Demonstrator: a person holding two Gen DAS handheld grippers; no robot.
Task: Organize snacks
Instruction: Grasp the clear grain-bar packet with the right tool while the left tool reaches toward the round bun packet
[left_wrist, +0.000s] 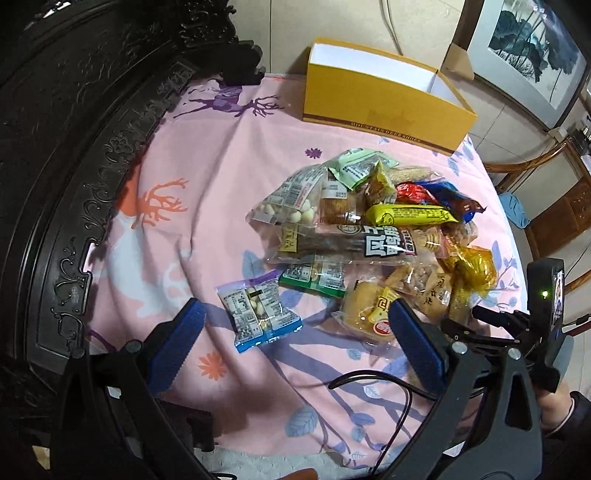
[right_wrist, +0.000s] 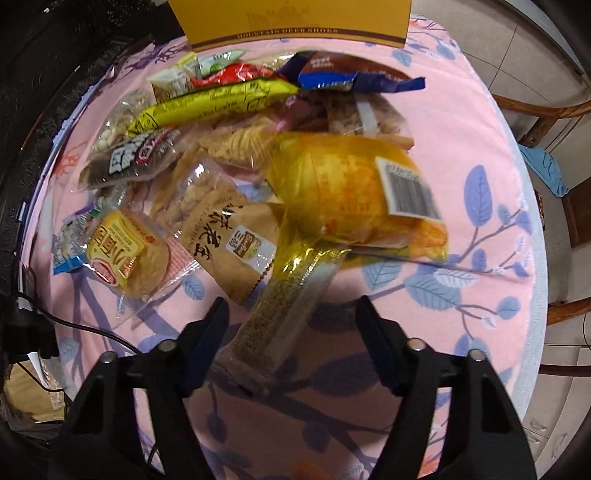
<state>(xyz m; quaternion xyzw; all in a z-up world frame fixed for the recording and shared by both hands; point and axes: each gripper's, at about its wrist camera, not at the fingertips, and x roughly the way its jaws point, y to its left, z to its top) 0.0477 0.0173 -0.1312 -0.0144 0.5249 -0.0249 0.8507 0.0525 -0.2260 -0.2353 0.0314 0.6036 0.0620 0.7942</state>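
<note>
A heap of wrapped snacks (left_wrist: 369, 229) lies on the pink printed cloth (left_wrist: 207, 236), in front of an open yellow cardboard box (left_wrist: 384, 96). A small blue-edged packet of white nuts (left_wrist: 258, 314) lies apart at the heap's near left. My left gripper (left_wrist: 295, 332) hangs open above it, its blue pads (left_wrist: 177, 343) well clear of it. In the right wrist view my right gripper (right_wrist: 293, 321) stands open astride a long clear-wrapped sesame bar (right_wrist: 280, 314). The left finger is close to it and the right finger is apart from it. A yellow-wrapped cake with a barcode (right_wrist: 351, 192) lies just beyond.
Dark carved wooden furniture (left_wrist: 74, 147) curves along the left side of the cloth. A black cable (left_wrist: 369, 380) crosses the near edge. A wooden chair (right_wrist: 554, 110) stands beyond the table's right edge. A person's hand (left_wrist: 554, 406) holds the right tool.
</note>
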